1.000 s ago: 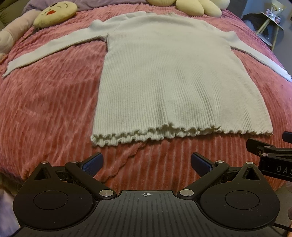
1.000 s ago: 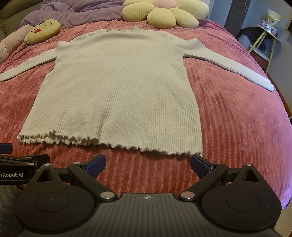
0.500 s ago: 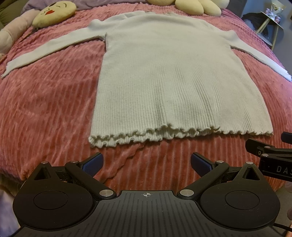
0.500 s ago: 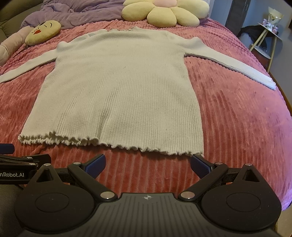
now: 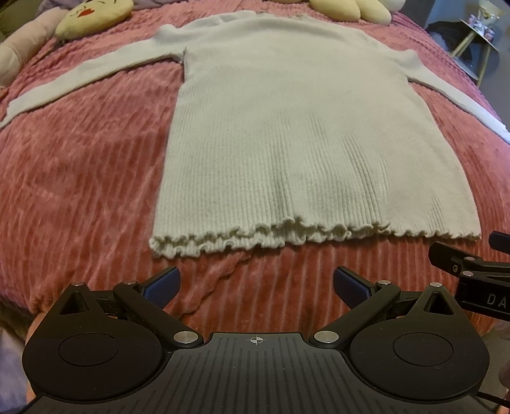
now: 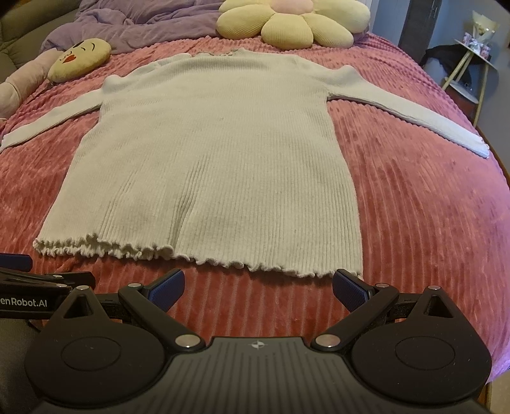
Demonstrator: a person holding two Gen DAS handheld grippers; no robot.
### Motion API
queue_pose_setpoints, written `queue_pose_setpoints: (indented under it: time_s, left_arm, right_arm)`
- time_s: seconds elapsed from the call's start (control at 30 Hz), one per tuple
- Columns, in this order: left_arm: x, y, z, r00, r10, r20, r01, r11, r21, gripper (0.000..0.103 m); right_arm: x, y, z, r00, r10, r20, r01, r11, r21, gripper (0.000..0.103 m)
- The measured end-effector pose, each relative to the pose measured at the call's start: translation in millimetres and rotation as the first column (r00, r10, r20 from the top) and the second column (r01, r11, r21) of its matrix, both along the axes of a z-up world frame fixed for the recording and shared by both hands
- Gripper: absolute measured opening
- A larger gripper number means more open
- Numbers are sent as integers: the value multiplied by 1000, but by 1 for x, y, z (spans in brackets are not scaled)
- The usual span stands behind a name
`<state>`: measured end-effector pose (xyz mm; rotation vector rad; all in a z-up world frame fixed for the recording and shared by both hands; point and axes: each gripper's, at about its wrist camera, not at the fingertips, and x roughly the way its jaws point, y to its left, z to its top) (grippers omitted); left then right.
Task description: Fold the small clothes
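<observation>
A cream ribbed long-sleeved sweater lies flat on the pink bedspread, both sleeves spread out, ruffled hem nearest me. It also shows in the right wrist view. My left gripper is open and empty, a little short of the hem's left part. My right gripper is open and empty, just short of the hem's right corner. Each gripper shows at the edge of the other's view.
A yellow flower cushion and a purple blanket lie at the bed's far end. A yellow face plush and a pink plush lie at the far left. A small side table stands beyond the bed's right edge.
Both views have shifted very slightly; the sweater lies as before and both grippers stay open.
</observation>
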<state>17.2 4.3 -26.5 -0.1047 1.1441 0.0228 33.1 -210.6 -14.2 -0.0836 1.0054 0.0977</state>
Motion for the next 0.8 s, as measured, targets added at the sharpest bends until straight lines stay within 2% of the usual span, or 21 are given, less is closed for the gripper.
queue_pose_setpoints:
  time_s: [0.3, 0.63, 0.8]
  left_arm:
    - [5, 0, -4, 1000, -3, -6, 3, 1000, -4, 103]
    - [12, 1, -9, 1000, 2, -14, -2, 1000, -14, 103]
    - [20, 1, -8, 1000, -4, -17, 4, 1000, -1, 103]
  right_arm:
    - [5, -1, -6, 1000, 5, -17, -5, 1000, 8, 99]
    - [5, -1, -11, 998, 47, 39, -47, 999, -5, 99]
    - [12, -13, -14, 997, 70, 26, -71, 996, 61, 99]
